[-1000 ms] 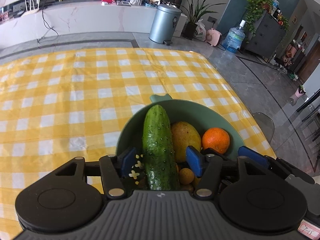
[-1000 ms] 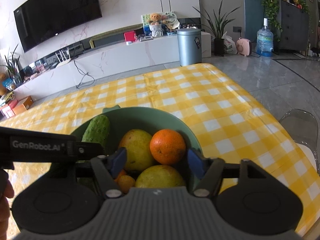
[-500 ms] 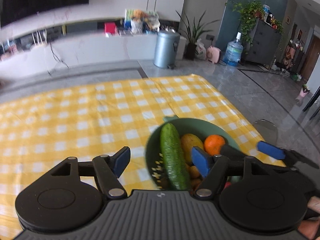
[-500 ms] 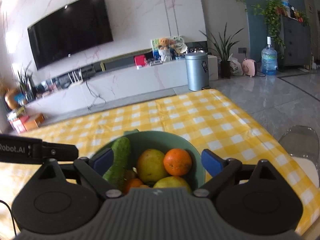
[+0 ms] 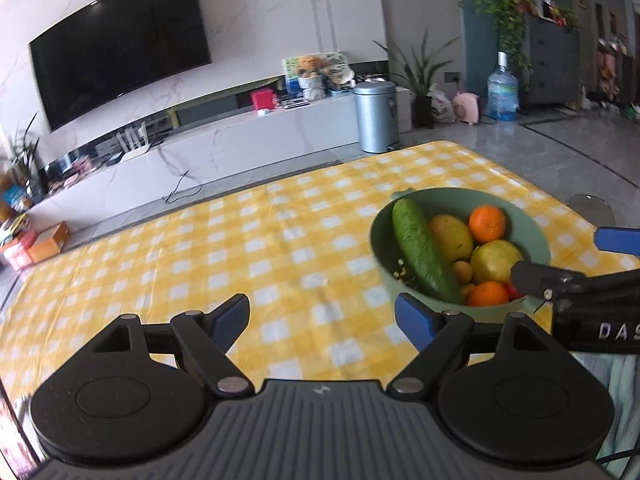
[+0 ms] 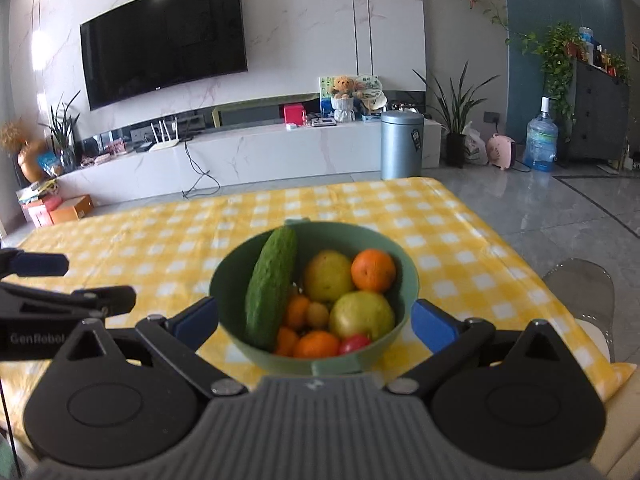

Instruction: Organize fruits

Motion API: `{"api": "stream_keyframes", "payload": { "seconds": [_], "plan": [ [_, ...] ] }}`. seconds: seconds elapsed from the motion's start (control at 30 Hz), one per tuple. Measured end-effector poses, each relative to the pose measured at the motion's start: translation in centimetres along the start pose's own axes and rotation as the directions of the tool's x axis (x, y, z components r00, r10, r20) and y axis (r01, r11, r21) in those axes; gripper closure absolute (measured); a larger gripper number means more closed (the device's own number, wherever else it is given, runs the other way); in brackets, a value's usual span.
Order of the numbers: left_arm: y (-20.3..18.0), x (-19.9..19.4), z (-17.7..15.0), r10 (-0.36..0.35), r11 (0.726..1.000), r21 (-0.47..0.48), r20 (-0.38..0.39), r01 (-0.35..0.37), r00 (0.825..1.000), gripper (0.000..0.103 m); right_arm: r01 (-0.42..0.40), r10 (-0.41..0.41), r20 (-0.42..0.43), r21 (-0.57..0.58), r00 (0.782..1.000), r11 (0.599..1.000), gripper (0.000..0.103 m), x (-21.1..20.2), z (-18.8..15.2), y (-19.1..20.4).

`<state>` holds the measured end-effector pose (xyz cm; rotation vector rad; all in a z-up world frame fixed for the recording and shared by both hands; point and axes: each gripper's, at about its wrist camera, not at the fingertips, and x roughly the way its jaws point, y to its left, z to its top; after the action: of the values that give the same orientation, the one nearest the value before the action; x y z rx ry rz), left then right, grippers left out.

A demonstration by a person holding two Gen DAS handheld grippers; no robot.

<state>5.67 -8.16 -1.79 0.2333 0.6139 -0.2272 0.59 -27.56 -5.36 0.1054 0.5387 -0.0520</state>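
left hand-held gripper [image 5: 322,320]: "GenRobot", opening, nothing between | right hand-held gripper [image 6: 314,320]: "DAS", opening, astride bowl [image 6: 372,354]

White marble-veined wall [image 6: 304,20] carries a black curved flat-screen television [image 6: 164,36]. Below it, a long low white marble-look console [image 6: 248,156]. A grey cylindrical metal bin [image 6: 401,145] stands at its right end, beside a potted long-leaved green plant [image 6: 456,120]. Glossy grey tiled floor [image 6: 560,204]. Dark grey drawer cabinet [image 6: 598,120] against a teal wall [image 6: 524,92]; blue water-cooler bottle [image 6: 541,146] beside it.
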Motion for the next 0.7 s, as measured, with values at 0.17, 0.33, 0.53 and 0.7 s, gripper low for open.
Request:
{"api": "stream_keyframes", "payload": {
  "seconds": [0.17, 0.33, 0.53, 0.7],
  "plan": [
    [1.1, -0.2, -1.1, 0.01, 0.999, -0.051, -0.003, -0.01, 1.0, 0.006, 0.019, -0.019, -0.006, -0.025, 1.0, 1.0, 0.004, -0.3, -1.0, 0.7],
    [1.9, -0.2, -1.9, 0.008, 0.997, -0.08, -0.016, -0.009, 1.0, 0.006, 0.03, -0.03, -0.01, -0.069, 0.999, 0.997, 0.004, -0.5, -1.6, 1.5],
    [2.7, -0.5, -2.5, 0.009, 0.995, -0.095, -0.02, -0.011, 1.0, 0.006, 0.036, -0.037, -0.017, -0.085, 0.999, 0.996, 0.004, -0.3, -1.6, 1.8],
    [2.9, -0.5, -2.6, 0.009, 0.995, -0.1, -0.016, -0.011, 1.0, 0.006, 0.035, -0.037, -0.021, -0.084, 0.999, 0.996, 0.004, -0.3, -1.4, 1.8]
  ]
}}
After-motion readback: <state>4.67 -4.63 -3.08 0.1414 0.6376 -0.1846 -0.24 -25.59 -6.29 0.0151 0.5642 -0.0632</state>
